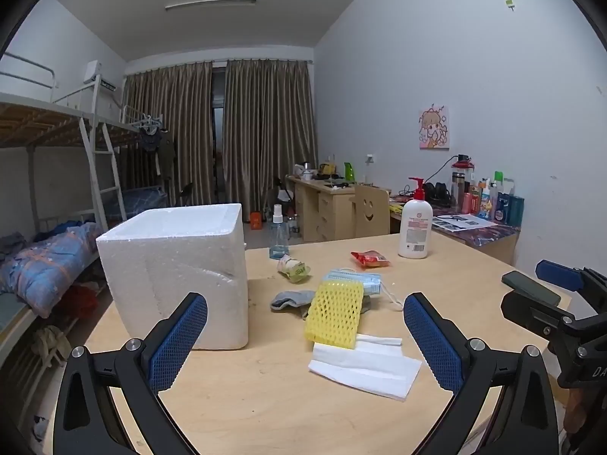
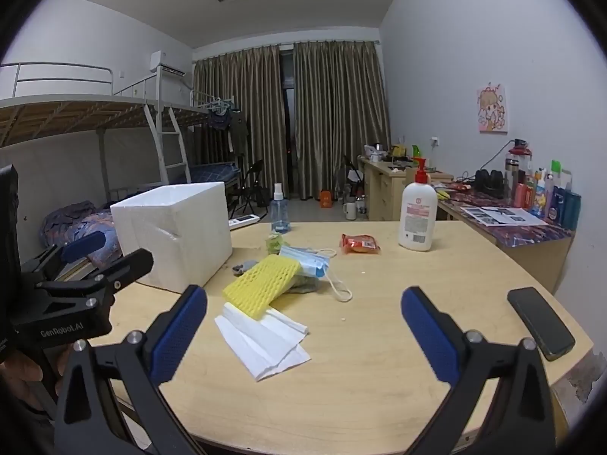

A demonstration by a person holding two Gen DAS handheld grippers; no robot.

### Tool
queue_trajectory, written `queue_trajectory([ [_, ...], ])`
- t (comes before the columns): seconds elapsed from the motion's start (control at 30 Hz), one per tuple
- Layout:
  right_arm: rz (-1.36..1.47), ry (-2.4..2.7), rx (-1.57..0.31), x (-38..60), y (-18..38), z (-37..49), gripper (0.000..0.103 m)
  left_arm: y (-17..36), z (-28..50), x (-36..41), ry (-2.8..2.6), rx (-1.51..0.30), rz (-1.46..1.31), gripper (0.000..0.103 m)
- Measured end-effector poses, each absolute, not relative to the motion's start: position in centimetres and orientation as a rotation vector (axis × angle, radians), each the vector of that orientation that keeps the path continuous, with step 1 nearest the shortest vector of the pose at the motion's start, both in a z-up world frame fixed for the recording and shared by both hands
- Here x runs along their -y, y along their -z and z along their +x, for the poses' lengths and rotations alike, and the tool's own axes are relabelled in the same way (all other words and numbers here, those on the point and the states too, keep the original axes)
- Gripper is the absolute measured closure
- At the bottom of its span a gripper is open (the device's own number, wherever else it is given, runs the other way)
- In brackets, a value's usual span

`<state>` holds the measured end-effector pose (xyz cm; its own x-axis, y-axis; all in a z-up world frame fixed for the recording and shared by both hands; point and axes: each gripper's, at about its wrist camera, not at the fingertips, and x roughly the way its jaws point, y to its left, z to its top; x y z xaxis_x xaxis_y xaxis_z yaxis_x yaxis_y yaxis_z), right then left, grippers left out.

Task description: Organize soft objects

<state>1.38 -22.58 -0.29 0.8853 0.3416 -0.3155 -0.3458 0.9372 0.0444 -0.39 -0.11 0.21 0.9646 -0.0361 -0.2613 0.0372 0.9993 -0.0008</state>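
my left gripper [image 1: 305, 335] and right gripper [image 2: 303, 326] both apart, empty | next: yellow foam net [image 1: 335, 313] | pinch lightly at edge, lift clear, drop into foam box [image 1: 178, 276]

Probably dormitory: bunk bed [image 1: 57, 129], desks [image 1: 322, 204].

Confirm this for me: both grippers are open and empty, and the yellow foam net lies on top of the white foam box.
One thing is wrong. The yellow foam net lies not on the white foam box but on the table beside it, overlapping the folded white tissue, as the left wrist view shows. The left gripper and right gripper are indeed open and empty.
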Motion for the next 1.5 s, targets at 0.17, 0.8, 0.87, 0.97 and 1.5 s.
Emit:
queue_trajectory([
  [0.17,-0.024,-0.349,-0.321,22.46,0.27,1.32,0.0,-0.13,-0.4,0.26,0.038,-0.265,0.008,0.0],
  [0.8,-0.025,-0.35,-0.318,22.43,0.29,1.27,0.0,-0.03,-0.56,0.25,0.038,-0.265,0.014,0.0],
  [0.87,-0.026,-0.35,-0.317,22.41,0.29,1.26,0.0,-0.09,-0.49,0.26,0.039,-0.265,0.016,0.0],
  [0.97,-0.028,-0.352,-0.317,22.41,0.3,1.25,0.0,-0.08,-0.53,0.25,0.038,-0.265,0.016,0.0],
  [1.5,-0.03,-0.349,-0.315,22.46,0.27,1.29,0.0,-0.07,-0.53,0.31,0.037,-0.267,0.016,0.0],
])
